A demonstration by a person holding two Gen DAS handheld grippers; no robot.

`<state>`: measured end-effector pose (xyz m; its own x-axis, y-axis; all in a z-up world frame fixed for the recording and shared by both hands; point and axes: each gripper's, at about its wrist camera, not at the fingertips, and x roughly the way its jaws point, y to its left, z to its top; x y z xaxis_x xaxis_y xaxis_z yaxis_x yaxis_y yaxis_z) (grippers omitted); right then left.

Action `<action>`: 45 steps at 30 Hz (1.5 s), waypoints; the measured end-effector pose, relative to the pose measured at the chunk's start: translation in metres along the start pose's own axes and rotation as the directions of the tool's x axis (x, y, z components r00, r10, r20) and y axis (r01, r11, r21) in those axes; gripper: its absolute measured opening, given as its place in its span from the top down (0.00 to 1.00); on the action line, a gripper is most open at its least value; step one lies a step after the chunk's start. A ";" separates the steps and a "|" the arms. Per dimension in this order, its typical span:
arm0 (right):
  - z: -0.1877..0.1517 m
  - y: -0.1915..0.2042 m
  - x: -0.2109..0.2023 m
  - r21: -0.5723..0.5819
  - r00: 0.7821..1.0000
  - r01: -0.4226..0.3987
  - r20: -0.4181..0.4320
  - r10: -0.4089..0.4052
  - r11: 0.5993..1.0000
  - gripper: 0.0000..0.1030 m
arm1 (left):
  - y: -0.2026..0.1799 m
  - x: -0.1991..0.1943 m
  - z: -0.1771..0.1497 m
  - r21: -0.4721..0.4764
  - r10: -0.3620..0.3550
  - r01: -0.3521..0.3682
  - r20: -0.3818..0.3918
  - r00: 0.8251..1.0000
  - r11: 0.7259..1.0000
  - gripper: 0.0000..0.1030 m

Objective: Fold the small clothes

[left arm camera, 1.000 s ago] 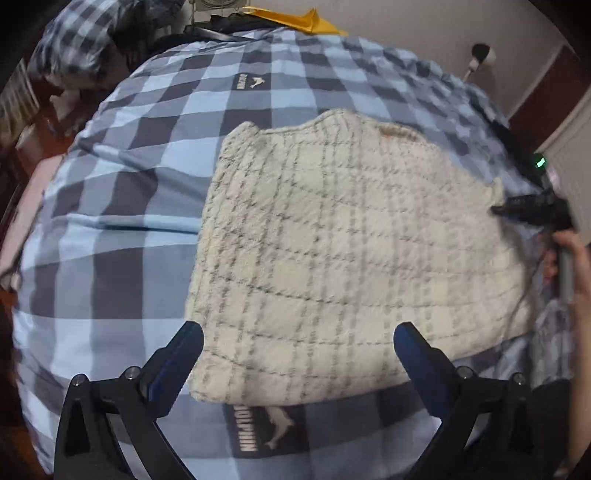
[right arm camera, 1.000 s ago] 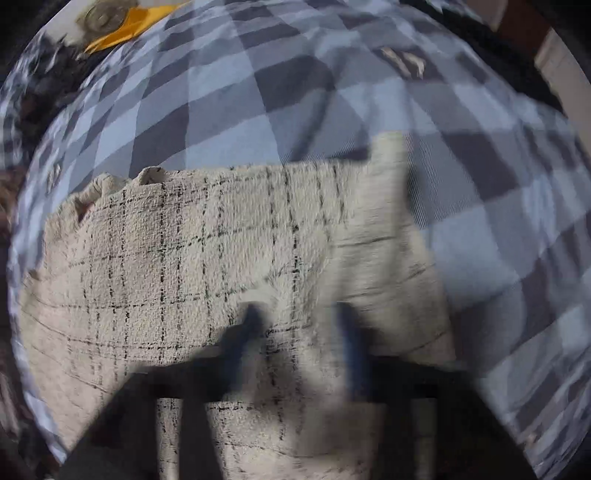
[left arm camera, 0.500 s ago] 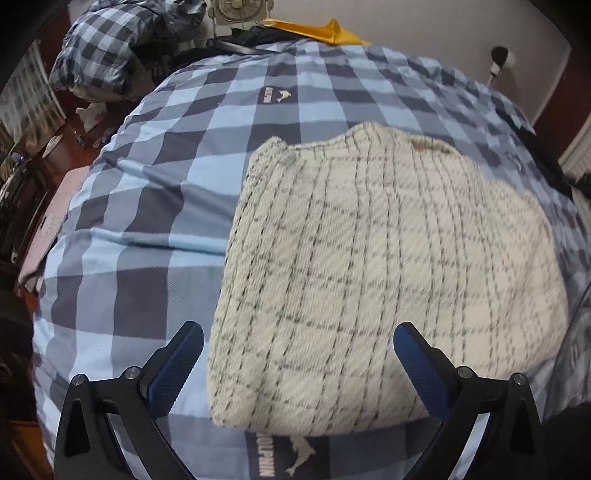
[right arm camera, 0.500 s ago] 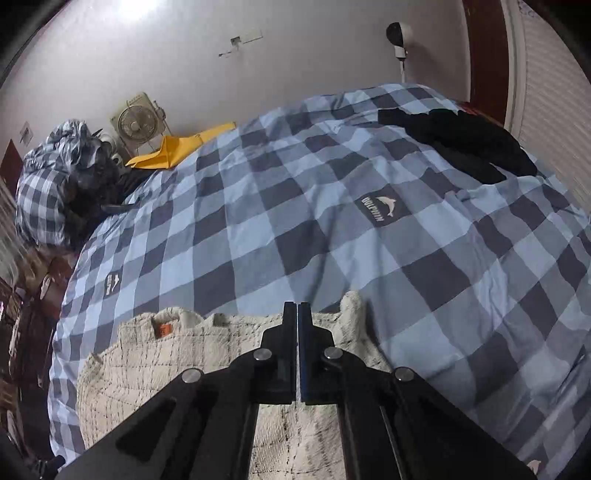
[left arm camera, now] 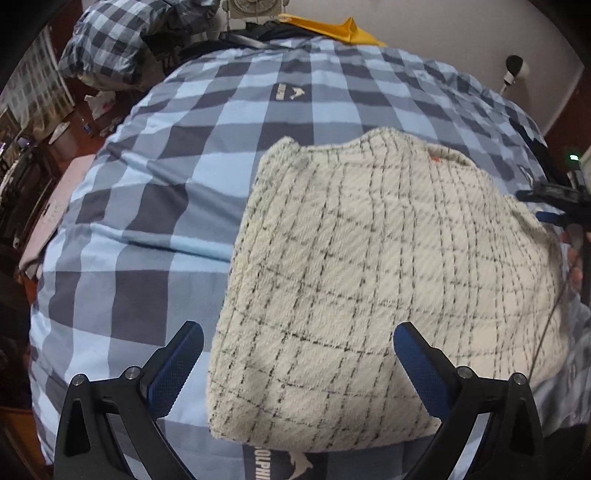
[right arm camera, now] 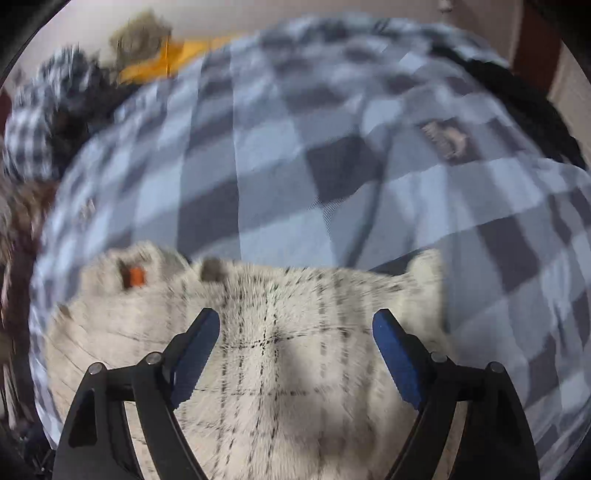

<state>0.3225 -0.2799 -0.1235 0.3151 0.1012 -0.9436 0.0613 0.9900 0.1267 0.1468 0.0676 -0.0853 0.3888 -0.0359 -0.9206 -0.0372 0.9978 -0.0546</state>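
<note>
Left gripper (left arm camera: pixel 297 347) spread wide, holding nothing, poised over the near left corner of the garment (left arm camera: pixel 388 295) lying flat on the bed (left arm camera: pixel 147 229). Right gripper (right arm camera: pixel 295 332) just opened wide, jaws empty, hovering above the garment's (right arm camera: pixel 277 362) far edge; view blurred. Bed beyond both.

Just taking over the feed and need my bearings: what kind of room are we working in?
Most likely a bedroom. The cream fleece garment with dark grid lines lies on a blue-and-grey checked duvet that covers a bed; a matching checked pillow sits at the far end, and a small fan stands by the wall.
</note>
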 end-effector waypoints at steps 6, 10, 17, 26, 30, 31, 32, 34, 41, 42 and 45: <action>-0.003 0.000 0.002 -0.050 0.996 0.073 0.049 -0.071 0.996 0.96 | 0.005 -0.002 0.001 -0.027 -0.030 0.031 0.012 0.999 0.999 0.00; -0.002 -0.003 -0.051 -0.016 0.974 -0.008 0.228 0.012 1.000 0.98 | 0.002 -0.005 0.004 -0.034 -0.037 0.039 0.062 0.997 0.999 0.00; -0.006 0.003 -0.103 -0.045 0.857 -0.141 0.495 0.144 0.989 0.99 | 0.001 -0.003 0.004 -0.034 -0.032 0.034 0.078 0.996 0.999 0.00; 0.014 -0.051 -0.027 0.372 0.940 -0.336 0.193 0.282 0.866 0.83 | 0.022 0.017 0.005 -0.081 0.018 -0.014 0.048 0.999 0.997 0.00; -0.001 -0.051 -0.100 0.364 0.920 -0.336 0.322 0.222 0.869 0.14 | 0.025 0.020 0.009 -0.052 0.049 -0.046 0.066 0.997 0.998 0.00; -0.014 -0.049 -0.113 0.363 0.920 -0.328 0.334 0.207 0.872 0.11 | 0.025 0.020 0.012 -0.033 0.050 -0.048 0.074 0.996 0.998 0.00; -0.028 -0.047 -0.119 0.370 0.925 -0.317 0.325 0.198 0.874 0.11 | 0.023 0.018 0.019 0.000 0.062 -0.062 0.090 0.994 0.998 0.00; -0.058 -0.038 -0.125 0.407 0.956 -0.264 0.234 0.179 0.875 0.11 | 0.019 0.017 0.031 0.049 0.073 -0.079 0.114 0.991 0.996 0.00; -0.187 -0.001 -0.118 0.318 0.962 -0.255 0.182 0.206 0.913 0.11 | -0.016 0.036 0.090 0.202 0.002 -0.017 0.075 0.997 0.979 0.00; -0.198 0.002 -0.109 0.338 0.968 -0.240 0.151 0.199 0.910 0.11 | -0.021 0.042 0.099 0.206 -0.001 -0.012 0.063 0.998 0.978 0.00; -0.184 0.021 -0.082 0.302 0.961 -0.267 0.020 0.274 0.915 0.11 | -0.027 0.075 0.125 0.158 -0.017 0.027 -0.063 0.998 0.987 0.00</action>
<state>0.1233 -0.2492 -0.0994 0.3388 0.3668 -0.8664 0.2576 0.8495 0.4604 0.2914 0.0446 -0.1043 0.3303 -0.0562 -0.9422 0.1191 0.9927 -0.0174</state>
